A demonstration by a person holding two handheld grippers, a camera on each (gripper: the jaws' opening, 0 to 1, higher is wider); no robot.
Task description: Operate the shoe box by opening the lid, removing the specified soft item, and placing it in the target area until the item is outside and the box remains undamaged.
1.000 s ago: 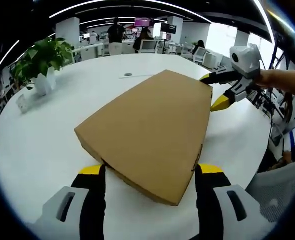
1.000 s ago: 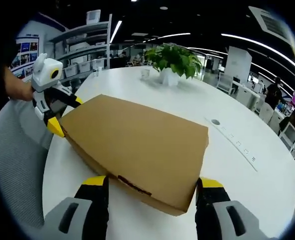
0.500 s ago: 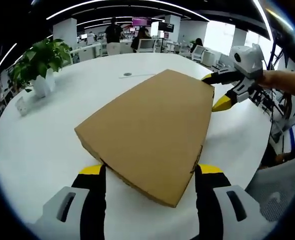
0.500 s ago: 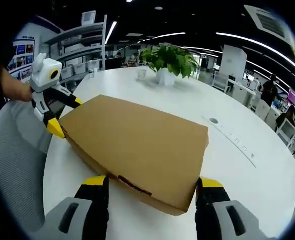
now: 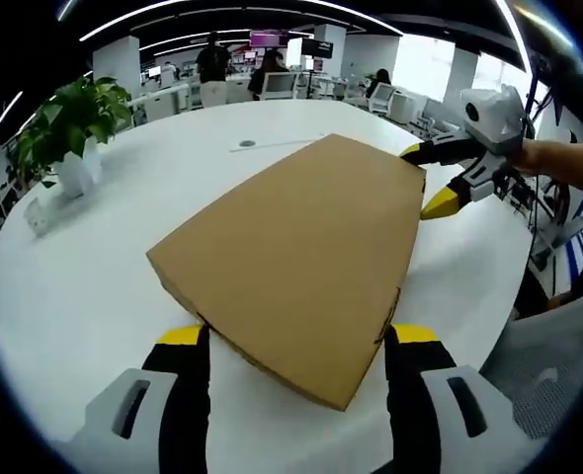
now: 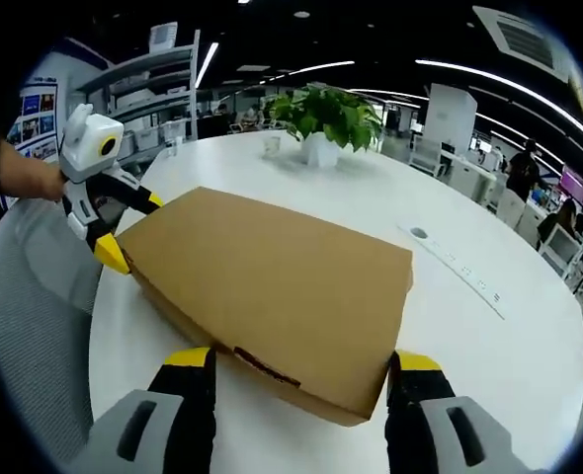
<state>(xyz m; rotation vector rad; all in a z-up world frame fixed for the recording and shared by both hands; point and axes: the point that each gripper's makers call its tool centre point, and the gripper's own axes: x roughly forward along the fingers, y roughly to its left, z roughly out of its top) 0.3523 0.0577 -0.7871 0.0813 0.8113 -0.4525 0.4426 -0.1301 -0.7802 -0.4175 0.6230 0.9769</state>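
A bare forearm reaches in from the right edge of the left gripper view, its hand wrapped around the right hand-held gripper, which points at the far corner of the flat brown cardboard shoe box. In the right gripper view another hand at the left edge grips the left hand-held gripper, aimed at the box's opposite corner.

Both hand-held grippers stand wide apart, their 2 black, yellow-tipped jaws straddling a box corner. In the left gripper view the left hand-held gripper has its own jaws on either side of the near corner, close against the box sides; in the right gripper view the right hand-held gripper brackets its corner the same way. Whether the pads actually press the cardboard I cannot tell.

The box lies closed, lid down, on the round white tabletop, diagonal between the 2 grippers.

The left gripper view takes in a green potted plant in a white pot at far left and people standing in the office beyond. The right gripper view shows the same plant past the box, metal shelving at upper left and a grey chair back.
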